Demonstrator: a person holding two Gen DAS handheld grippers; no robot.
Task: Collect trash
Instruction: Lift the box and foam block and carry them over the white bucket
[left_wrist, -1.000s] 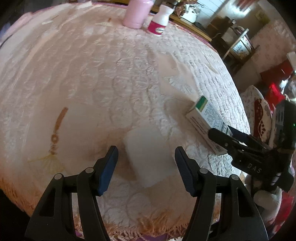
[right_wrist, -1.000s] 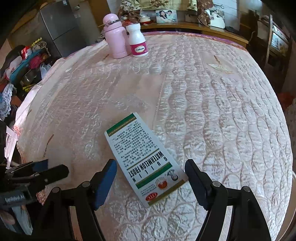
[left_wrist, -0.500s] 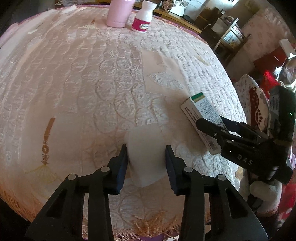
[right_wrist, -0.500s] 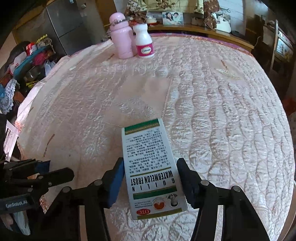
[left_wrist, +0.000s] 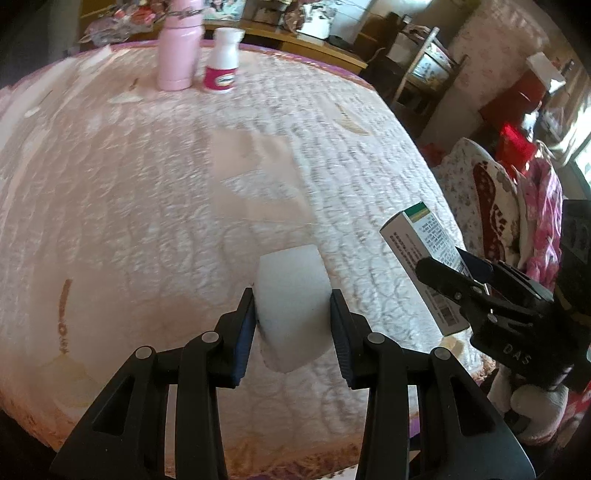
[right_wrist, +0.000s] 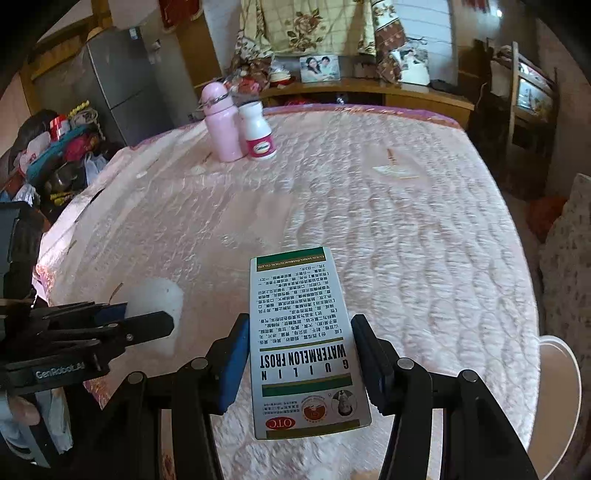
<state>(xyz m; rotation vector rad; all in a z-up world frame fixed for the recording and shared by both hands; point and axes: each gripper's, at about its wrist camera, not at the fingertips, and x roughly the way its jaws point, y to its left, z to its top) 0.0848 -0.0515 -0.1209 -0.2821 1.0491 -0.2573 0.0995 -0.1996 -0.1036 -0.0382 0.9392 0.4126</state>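
Foam block (left_wrist: 293, 306), likely light and squashy, sits pinched in the left gripper (left_wrist: 291, 325); the right gripper (right_wrist: 301, 363) clamps a stiff, light medicine box (right_wrist: 303, 343) by its long edges.

The pale pink quilted bedspread (left_wrist: 147, 206) looks like satiny cloth with a slight sheen. The white block (left_wrist: 293, 306) seems matt and soft, maybe foam. The green-and-white medicine box (right_wrist: 304, 343) is smooth printed card, and the pink bottle (right_wrist: 221, 123) is glossy.

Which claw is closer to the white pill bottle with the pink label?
Neither clearly. The white pill bottle stands far across the bed from both; left claw holds a white block, right claw the medicine box.
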